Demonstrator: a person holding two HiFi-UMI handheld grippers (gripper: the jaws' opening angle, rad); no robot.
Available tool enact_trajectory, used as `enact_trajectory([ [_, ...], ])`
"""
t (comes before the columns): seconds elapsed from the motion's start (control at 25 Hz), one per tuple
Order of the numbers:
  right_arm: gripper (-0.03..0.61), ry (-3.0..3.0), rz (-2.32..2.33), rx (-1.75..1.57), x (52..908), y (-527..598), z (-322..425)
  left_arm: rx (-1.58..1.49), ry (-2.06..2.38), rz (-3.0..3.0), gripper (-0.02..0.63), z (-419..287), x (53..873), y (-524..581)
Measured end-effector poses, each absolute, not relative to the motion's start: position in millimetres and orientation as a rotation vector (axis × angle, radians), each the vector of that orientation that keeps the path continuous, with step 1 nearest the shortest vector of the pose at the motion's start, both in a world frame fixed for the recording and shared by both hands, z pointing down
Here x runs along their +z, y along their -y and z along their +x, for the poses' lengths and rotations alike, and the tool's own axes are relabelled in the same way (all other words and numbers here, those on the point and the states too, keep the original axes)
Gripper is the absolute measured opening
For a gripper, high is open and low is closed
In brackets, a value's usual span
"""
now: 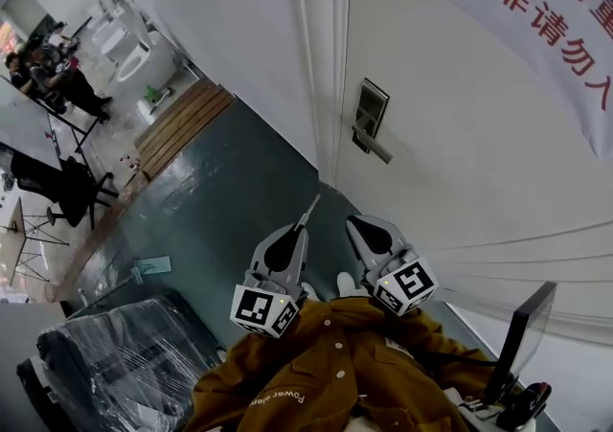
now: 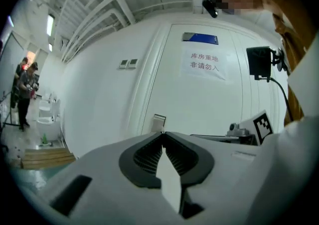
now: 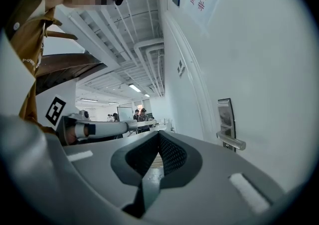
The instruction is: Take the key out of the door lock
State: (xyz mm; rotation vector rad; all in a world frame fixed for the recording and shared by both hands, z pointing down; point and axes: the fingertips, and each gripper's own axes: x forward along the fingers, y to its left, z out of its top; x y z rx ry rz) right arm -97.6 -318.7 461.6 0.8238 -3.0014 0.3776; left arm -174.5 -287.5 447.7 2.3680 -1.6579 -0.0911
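Note:
On the white door point(image 1: 460, 152) sits a metal lock plate point(image 1: 372, 104) with a lever handle point(image 1: 375, 146); I see no key in it. My left gripper point(image 1: 303, 227) hangs below and left of the lock, jaws closed, and a thin silvery key point(image 1: 311, 209) sticks out of its tip. In the left gripper view the left gripper point(image 2: 163, 133) points at the lock plate point(image 2: 158, 122) from a distance. My right gripper point(image 1: 356, 222) is beside it with jaws together and nothing in them. The right gripper point(image 3: 159, 134) sees the handle point(image 3: 230, 140) to its right.
A white sign with red characters point(image 1: 565, 18) hangs on the door. A plastic-wrapped black seat point(image 1: 124, 363) stands at lower left, a wooden pallet point(image 1: 182, 124) lies by the wall, and people point(image 1: 57, 76) sit at desks far left. A black screen point(image 1: 522, 334) stands at lower right.

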Motion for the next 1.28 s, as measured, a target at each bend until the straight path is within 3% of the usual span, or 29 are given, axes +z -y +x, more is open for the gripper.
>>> enact_trajectory([
  [1.28,0.005,2.973,0.759,0.355,469,304,-116,-0.059,1.689,2.291,0.02,-165,462,255],
])
